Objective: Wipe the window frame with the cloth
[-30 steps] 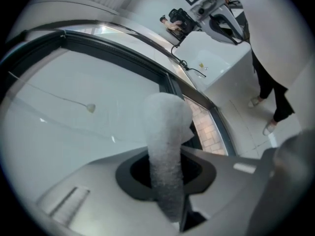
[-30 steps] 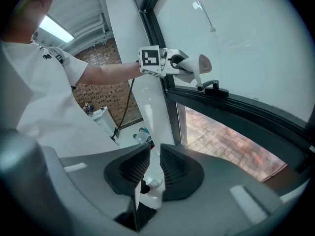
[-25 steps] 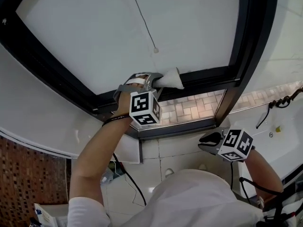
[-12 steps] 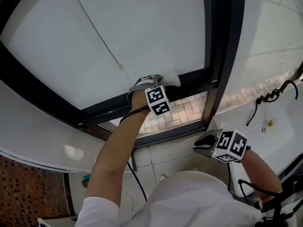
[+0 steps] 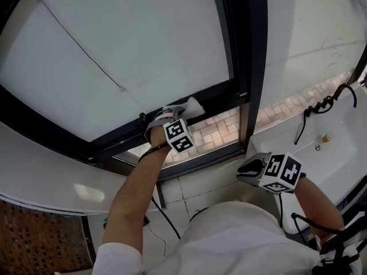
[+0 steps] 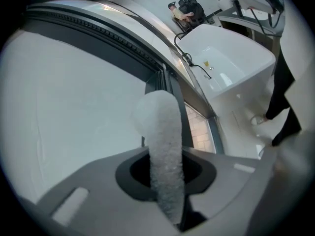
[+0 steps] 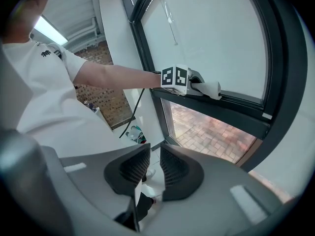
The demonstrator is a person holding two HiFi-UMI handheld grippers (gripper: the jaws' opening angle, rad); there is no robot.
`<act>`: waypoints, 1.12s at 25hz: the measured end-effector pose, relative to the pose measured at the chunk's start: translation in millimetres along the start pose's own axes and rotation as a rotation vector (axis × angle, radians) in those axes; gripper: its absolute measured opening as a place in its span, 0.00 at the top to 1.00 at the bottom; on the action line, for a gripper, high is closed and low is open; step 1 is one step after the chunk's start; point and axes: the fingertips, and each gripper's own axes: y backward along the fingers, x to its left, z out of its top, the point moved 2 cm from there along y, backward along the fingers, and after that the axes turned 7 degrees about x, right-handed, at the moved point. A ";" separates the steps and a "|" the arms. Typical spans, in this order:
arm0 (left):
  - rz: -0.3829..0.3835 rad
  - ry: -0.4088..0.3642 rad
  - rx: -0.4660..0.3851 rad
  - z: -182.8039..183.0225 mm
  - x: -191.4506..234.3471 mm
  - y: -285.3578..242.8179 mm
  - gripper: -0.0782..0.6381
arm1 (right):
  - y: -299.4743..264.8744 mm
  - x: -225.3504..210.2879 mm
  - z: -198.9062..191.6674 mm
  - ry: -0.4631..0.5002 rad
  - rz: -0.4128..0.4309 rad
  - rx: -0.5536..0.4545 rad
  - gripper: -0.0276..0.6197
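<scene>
The left gripper point(image 5: 182, 112) is held up at the window. Its jaws are clamped tight on a white fluffy cloth point(image 5: 194, 106). In the left gripper view the cloth point(image 6: 162, 132) sticks up from between the jaws like a soft roll. The free end of the cloth touches the black window frame point(image 5: 221, 99), on the bar that runs across the window. It sits near the corner where this bar meets the tall upright bar. In the right gripper view the left gripper point(image 7: 198, 87) and the cloth point(image 7: 212, 89) rest right on top of that bar.

Above the bar is a big white window pane point(image 5: 143, 39) with a thin cord point(image 5: 86, 53) hanging down it. Below the bar is a small clear pane point(image 5: 213, 132) with reddish brick paving behind it.

The right gripper point(image 5: 248, 168) hangs low, well away from the window, in front of the person's white shirt point(image 5: 229, 239). Its jaws are squeezed nearly together with only a thin slit, and nothing is between them point(image 7: 153, 168). A white basin point(image 5: 338, 148) stands off to the right.
</scene>
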 end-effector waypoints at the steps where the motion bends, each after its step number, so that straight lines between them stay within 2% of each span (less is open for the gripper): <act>1: -0.010 0.003 -0.007 2.4 -2.7 2.6 0.76 | -0.2 -0.5 -0.4 0.003 0.004 -0.003 0.86; 4: -0.017 0.010 -0.042 17.9 0.4 16.3 0.76 | 0.6 -2.7 -2.4 0.008 0.012 -0.010 0.86; 8: 0.021 -0.006 -0.093 56.7 26.1 28.4 0.76 | 1.4 -3.5 -7.3 0.006 0.023 -0.016 0.86; 13: 0.062 -0.018 -0.096 99.7 61.4 13.3 0.76 | 11.6 -7.3 -17.1 -0.021 0.010 -0.032 0.86; 21: 0.129 -0.005 -0.039 141.4 78.8 -22.9 0.76 | 23.0 -11.9 -48.6 -0.108 -0.015 -0.045 0.86; 25: 0.113 -0.024 0.028 147.3 67.4 -45.0 0.76 | 28.0 -16.7 -55.3 -0.136 -0.030 -0.059 0.86; 28: 0.089 -0.074 0.058 150.6 53.3 -55.5 0.76 | 30.3 -19.4 -59.0 -0.151 -0.039 -0.066 0.86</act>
